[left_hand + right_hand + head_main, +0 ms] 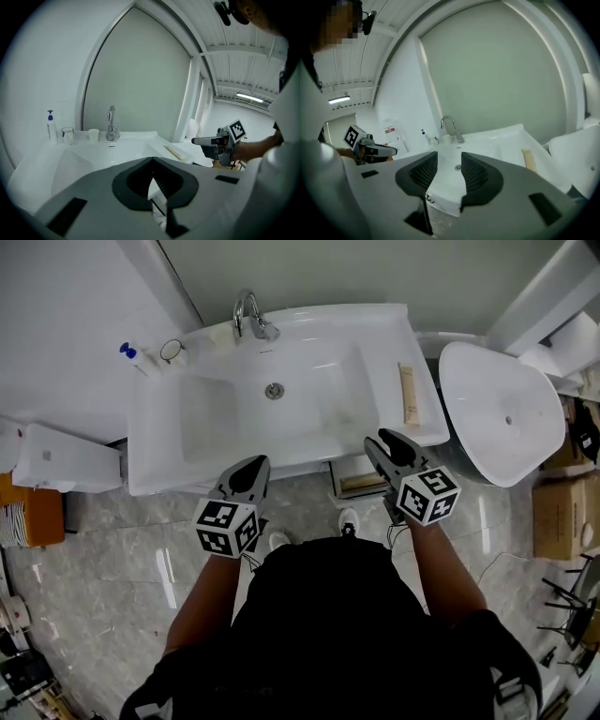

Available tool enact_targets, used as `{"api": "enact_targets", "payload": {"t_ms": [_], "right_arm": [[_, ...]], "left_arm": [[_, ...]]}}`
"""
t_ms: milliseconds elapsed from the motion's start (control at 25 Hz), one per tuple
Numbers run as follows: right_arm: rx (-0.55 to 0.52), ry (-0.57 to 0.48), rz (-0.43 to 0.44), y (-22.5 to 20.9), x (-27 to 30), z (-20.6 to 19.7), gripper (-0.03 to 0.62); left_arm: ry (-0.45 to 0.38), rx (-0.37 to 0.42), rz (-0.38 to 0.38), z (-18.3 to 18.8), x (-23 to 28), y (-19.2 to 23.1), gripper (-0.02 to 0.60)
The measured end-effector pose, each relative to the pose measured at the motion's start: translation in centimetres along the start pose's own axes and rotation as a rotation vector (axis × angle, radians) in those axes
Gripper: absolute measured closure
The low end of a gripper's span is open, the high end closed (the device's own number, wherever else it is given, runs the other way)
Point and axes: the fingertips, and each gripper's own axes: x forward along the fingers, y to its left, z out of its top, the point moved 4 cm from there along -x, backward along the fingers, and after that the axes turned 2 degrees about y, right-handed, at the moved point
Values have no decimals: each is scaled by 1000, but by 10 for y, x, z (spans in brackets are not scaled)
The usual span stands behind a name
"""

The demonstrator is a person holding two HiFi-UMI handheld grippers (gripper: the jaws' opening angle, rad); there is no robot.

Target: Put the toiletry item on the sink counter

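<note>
Two empty grippers: left gripper [251, 463] closed, right gripper [386, 437] parted. A careless swing toward one o'clock could knock the packet [409, 395] off the counter [394, 334].

One sink [150, 442], faucet [251, 317], bottle [136, 357] and toiletry item [409, 395]; perhaps two cups [67, 135].

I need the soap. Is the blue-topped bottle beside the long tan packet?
No, the blue-topped bottle stands at the back left corner of the sink; the tan packet lies on its right ledge.
</note>
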Motion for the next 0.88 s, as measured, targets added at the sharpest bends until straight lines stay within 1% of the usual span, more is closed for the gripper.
{"api": "enact_targets", "payload": {"t_ms": [80,120,240,280,400,880], "right_arm": [[-23,-35,-19,2,-5,11,447],[-32,-49,-29,2,-7,15,461],[-52,-73,-58,-1,-11,17,573],[-51,-71,-56,-2,-11,16,582],[-36,-51,-33,-3,-10,9,589],[-78,0,-45,-34,-6,4,591]], "left_arm": [[-16,1,-12,3,-1,-2,584],[-23,1,-16,4,-1,-3,584],[-24,7,-23,6,1,-4,584],[-17,11,-25,5,3,-4,584],[12,26,-21,3,7,-5,584],[45,55,-10,6,31,-20,585]]}}
